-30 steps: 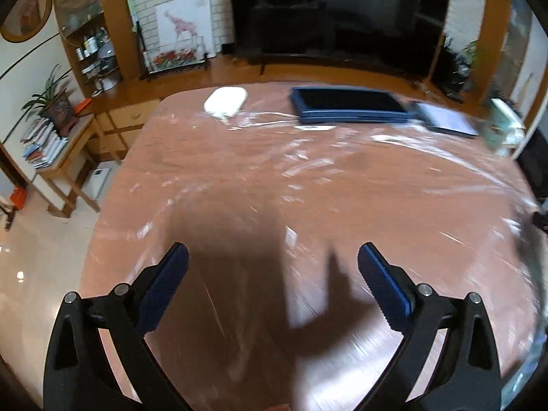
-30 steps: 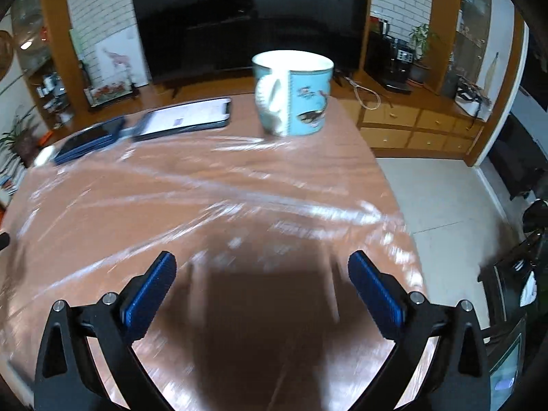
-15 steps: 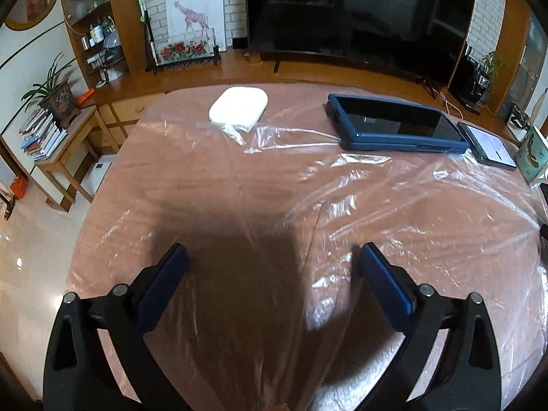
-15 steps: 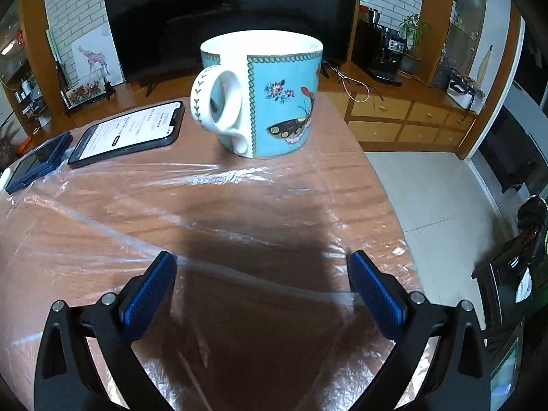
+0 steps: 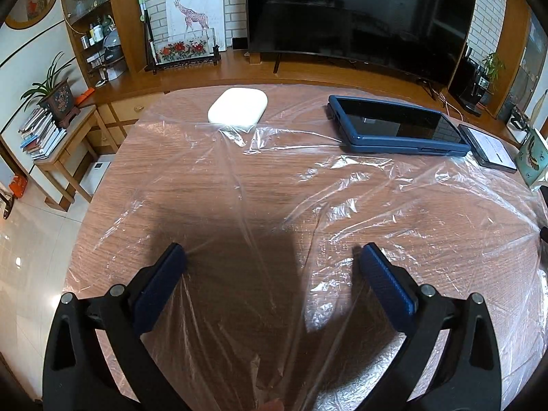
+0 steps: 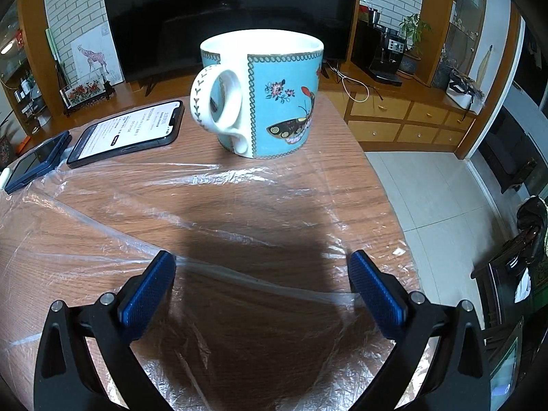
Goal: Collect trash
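A sheet of clear plastic wrap (image 5: 359, 205) lies spread and wrinkled over most of the round wooden table (image 5: 191, 171), and it is the trash at hand. The left gripper (image 5: 272, 257) hangs low over the near part of the sheet with its jaws wide apart, nothing between them; a raised crease of the wrap runs from the far side down between the 2 blue pads (image 5: 161, 291). The right gripper (image 6: 262, 263) is likewise spread open and empty over the sheet's right end, where a taut fold of plastic stretches across from one fingertip to the other (whether the pads actually touch it cannot be told).

At the far edge of the table, from left to right, sit a white rounded case (image 5: 238, 109), a tablet in a blue cover (image 5: 397, 130), a phone (image 6: 126, 133) with its screen lit, and a turquoise mug (image 6: 263, 92) painted with a butterfly, its handle turned to the left. The case and the mug rest on the wrap's far margin. Beyond the table stands a large dark television (image 5: 356, 13).
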Tool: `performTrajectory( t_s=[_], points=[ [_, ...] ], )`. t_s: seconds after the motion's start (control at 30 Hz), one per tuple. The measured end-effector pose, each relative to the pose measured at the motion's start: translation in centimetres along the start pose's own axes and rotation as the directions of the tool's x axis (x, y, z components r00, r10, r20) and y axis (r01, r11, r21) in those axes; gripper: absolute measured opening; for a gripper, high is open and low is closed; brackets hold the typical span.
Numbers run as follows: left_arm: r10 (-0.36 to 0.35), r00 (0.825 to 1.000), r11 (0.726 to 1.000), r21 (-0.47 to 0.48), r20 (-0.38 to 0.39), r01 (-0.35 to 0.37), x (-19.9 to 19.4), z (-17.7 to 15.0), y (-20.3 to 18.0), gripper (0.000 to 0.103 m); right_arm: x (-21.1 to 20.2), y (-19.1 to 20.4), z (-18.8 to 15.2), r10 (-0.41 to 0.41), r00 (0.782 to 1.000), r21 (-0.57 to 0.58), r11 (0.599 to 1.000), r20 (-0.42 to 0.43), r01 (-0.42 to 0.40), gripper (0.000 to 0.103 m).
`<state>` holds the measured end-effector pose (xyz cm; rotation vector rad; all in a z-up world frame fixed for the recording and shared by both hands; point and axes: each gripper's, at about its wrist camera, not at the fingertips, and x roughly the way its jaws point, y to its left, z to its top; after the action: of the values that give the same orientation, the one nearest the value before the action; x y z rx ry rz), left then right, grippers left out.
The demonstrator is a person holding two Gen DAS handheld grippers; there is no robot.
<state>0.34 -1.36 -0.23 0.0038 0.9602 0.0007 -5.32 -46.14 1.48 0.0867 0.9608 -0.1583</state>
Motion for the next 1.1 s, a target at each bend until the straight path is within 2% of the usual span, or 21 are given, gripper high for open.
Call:
performTrajectory(
  t_s=[1.1],
  points=[
    [0.001, 1.000, 1.000, -0.004, -0.001, -0.001, -0.02, -0.07, 0.37, 0.102, 0.01, -0.01, 0.05, 0.000, 1.000, 0.000, 1.000, 0.000, 0.000, 0.099]
  ],
)
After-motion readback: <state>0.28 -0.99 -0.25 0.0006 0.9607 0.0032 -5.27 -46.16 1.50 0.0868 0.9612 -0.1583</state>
